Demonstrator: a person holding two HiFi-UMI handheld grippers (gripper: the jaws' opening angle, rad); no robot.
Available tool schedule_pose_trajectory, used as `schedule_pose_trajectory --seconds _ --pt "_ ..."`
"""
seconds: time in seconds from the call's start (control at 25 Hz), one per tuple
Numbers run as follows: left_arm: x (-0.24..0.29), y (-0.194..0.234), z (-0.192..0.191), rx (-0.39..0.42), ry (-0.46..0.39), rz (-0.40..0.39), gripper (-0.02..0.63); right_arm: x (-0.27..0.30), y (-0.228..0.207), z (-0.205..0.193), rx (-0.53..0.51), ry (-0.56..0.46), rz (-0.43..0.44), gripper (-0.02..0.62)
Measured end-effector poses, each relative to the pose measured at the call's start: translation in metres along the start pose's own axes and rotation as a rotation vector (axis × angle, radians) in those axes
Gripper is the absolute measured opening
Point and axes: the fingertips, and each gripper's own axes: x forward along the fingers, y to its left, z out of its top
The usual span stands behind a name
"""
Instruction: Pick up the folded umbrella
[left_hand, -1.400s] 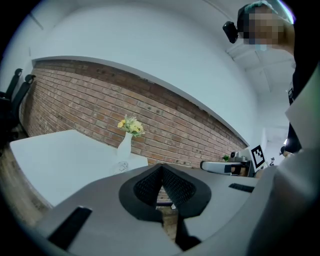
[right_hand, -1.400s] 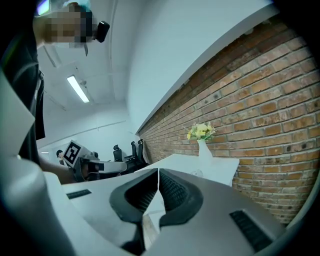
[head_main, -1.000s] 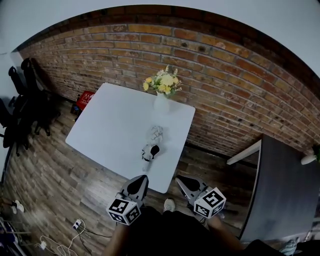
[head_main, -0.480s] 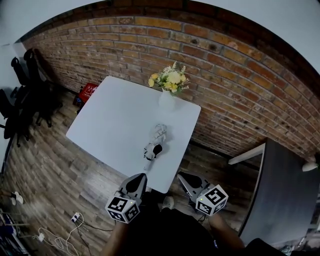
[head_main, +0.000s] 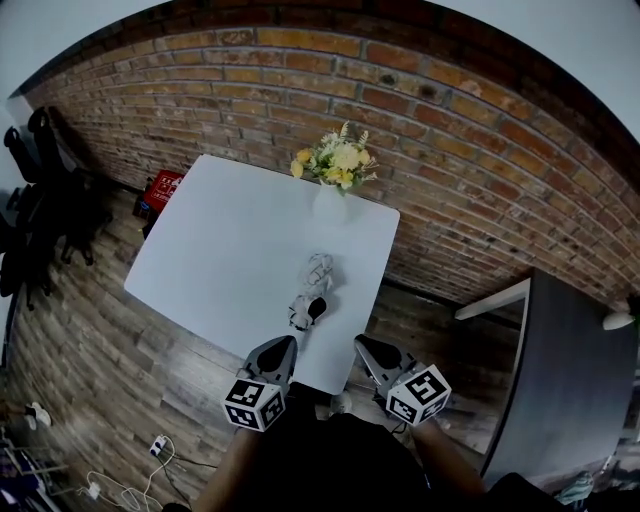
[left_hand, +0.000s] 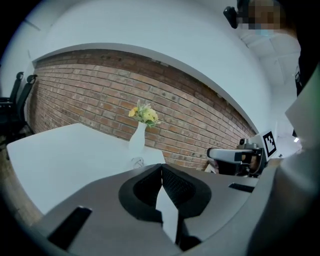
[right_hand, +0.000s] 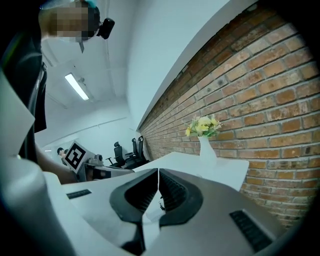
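Note:
The folded umbrella, white-and-grey patterned with a black end, lies on the white table near its front corner. In the left gripper view the umbrella shows as a small pale bundle beside the vase's foot. My left gripper hovers at the table's near edge, just short of the umbrella, with its jaws shut and nothing in them; the left gripper shows the same close up. My right gripper is off the table's corner, to the right of the umbrella. The right gripper has its jaws together and holds nothing.
A white vase of yellow flowers stands at the table's far edge against the brick wall. Black office chairs and a red crate are at left. A dark grey table is at right. Cables lie on the wooden floor.
Both grippers have moved forward and a little down toward the table's near corner; the left one now overlaps its edge. The umbrella has not moved.

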Motion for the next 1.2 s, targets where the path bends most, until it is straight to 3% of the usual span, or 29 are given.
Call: schedule_pose_trajectory --seconds 0.32,0.76,1.08,1.2 --pt "0.041 0.033 -0.012 0.018 0.078 -0.01 0.014 0.02 -0.025 -0.016 0.023 0.027 -0.116 0.023" --pt "0.102 0.048 -0.028 0.051 0.204 -0.066 0.022 0.024 -0.053 -0.04 0.079 0.081 -0.212 0.023" --pt "0.135 0.058 -0.037 0.06 0.263 -0.093 0.123 0.019 -0.069 -0.048 0.117 0.095 -0.263 0.023" --pt "0.146 0.064 -0.041 0.045 0.281 -0.085 0.193 0.016 -0.073 -0.049 0.127 0.1 -0.28 0.023"
